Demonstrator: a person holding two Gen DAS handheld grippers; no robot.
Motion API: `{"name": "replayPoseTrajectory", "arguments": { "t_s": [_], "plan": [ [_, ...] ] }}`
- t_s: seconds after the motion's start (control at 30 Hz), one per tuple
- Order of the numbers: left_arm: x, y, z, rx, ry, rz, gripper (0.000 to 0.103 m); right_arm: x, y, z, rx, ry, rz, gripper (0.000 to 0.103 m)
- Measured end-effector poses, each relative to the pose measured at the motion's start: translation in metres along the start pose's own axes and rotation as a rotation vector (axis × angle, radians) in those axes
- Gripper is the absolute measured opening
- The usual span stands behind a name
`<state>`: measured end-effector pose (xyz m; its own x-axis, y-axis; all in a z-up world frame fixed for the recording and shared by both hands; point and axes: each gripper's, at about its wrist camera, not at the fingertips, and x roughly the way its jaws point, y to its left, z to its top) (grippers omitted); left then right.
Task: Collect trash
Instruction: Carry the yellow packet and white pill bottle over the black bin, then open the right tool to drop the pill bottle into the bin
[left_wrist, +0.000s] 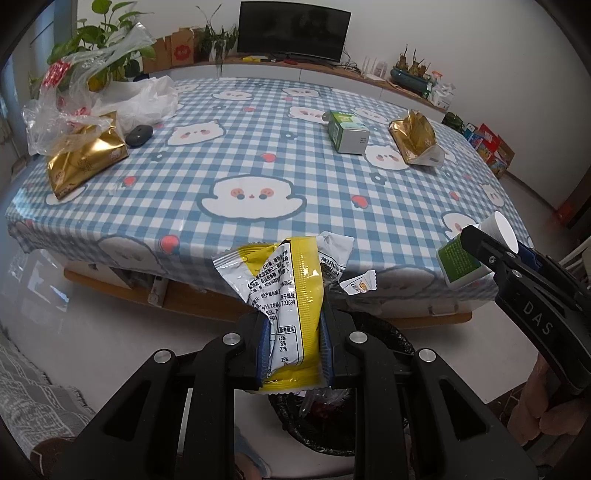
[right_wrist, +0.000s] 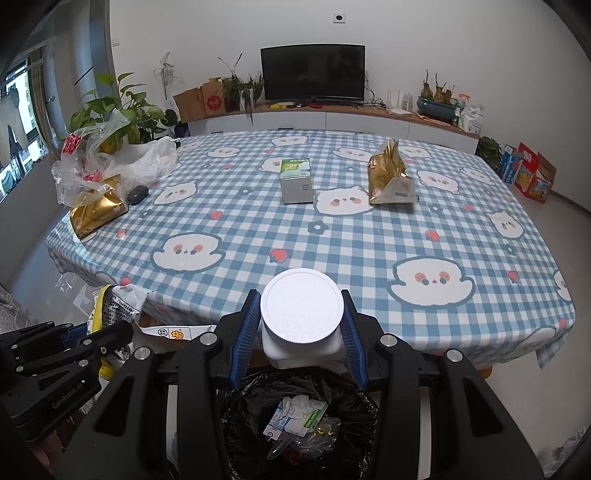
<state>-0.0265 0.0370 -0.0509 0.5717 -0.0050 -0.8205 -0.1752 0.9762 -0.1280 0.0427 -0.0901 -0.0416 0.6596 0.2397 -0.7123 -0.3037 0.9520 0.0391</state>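
My left gripper (left_wrist: 293, 347) is shut on a crumpled yellow-and-white snack wrapper (left_wrist: 284, 288), held off the table's near edge above a black-lined trash bin (left_wrist: 384, 332). My right gripper (right_wrist: 299, 328) is shut on a white plastic bottle (right_wrist: 301, 310) with a ribbed cap and green label, directly over the same bin (right_wrist: 251, 406), which holds paper and packaging scraps. In the left wrist view the right gripper (left_wrist: 480, 247) and its bottle (left_wrist: 460, 262) appear at the right. On the table lie a green-grey box (right_wrist: 295, 181) and two gold bags (right_wrist: 389, 177) (right_wrist: 98, 210).
The table has a blue checked cloth (right_wrist: 332, 236) with cartoon ghosts. Clear plastic bags (right_wrist: 110, 162) and a dark mouse (right_wrist: 137, 193) sit at its far left corner. A monitor (right_wrist: 314, 74), plants and boxes line the back cabinet. Pale floor lies to the right.
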Motion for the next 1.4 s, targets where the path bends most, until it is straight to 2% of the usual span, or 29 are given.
{"name": "replayPoseTrajectory", "arguments": {
  "t_s": [0.27,0.53,0.83,0.97,1.4],
  "plan": [
    [0.000,0.003,-0.029,0.010,0.020,-0.013,0.021,0.000,-0.002,-0.033,0.006,0.038,-0.010,0.041],
    [0.025,0.013,-0.050,0.002,0.085,0.009,0.021,0.009,-0.004,-0.061,0.007,0.082,-0.028,0.041],
    [0.055,0.025,-0.061,-0.015,0.134,0.045,0.021,0.025,-0.010,-0.081,0.009,0.123,-0.041,0.041],
    [0.062,0.027,-0.062,-0.016,0.117,0.073,0.021,0.039,-0.012,-0.089,0.011,0.152,-0.050,0.041],
    [0.101,0.031,-0.070,-0.019,0.162,0.094,0.021,0.081,-0.009,-0.113,0.011,0.218,-0.049,0.041]
  ]
}}
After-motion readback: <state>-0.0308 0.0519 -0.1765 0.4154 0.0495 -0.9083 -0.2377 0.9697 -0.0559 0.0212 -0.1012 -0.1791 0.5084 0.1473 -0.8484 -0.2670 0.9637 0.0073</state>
